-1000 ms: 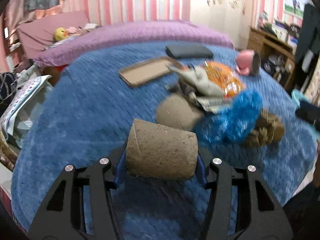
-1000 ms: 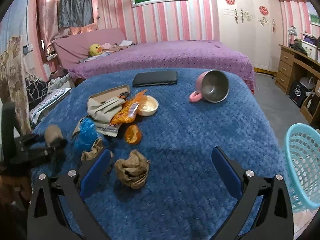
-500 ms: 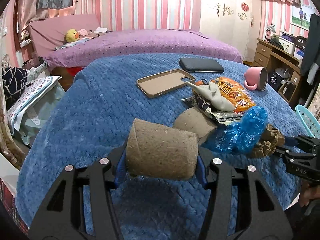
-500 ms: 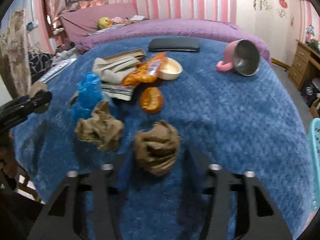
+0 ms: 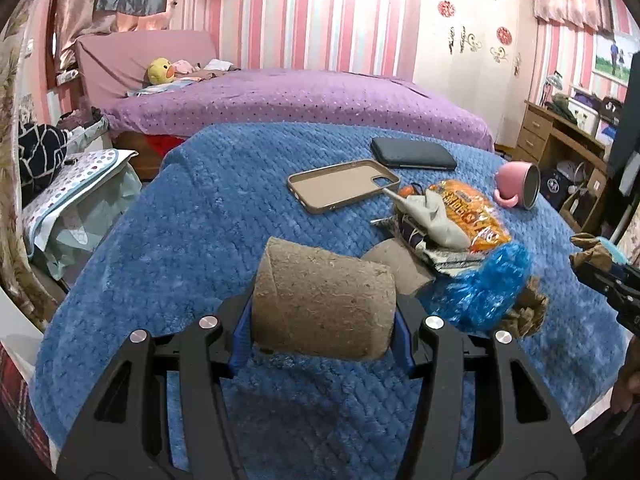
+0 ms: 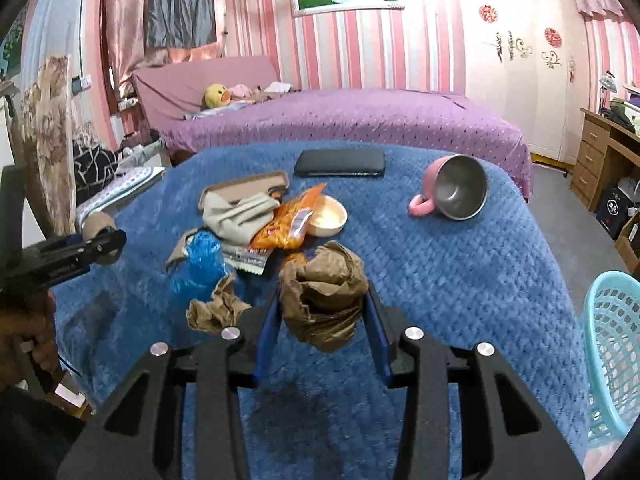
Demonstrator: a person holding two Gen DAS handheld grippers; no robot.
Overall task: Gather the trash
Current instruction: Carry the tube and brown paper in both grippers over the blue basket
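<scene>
Two grippers clamped | left gripper: cardboard roll; right gripper: paper wad, just closed

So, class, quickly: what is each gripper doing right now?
Left gripper: closed on the cardboard tube.
Right gripper: just closed on the crumpled brown paper.

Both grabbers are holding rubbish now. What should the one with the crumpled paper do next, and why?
Probably swing the right gripper over to the turquoise basket and let go. Its pads have just closed on the crumpled brown paper, lifted off the blue blanket, and the basket stands just right of it.
</scene>
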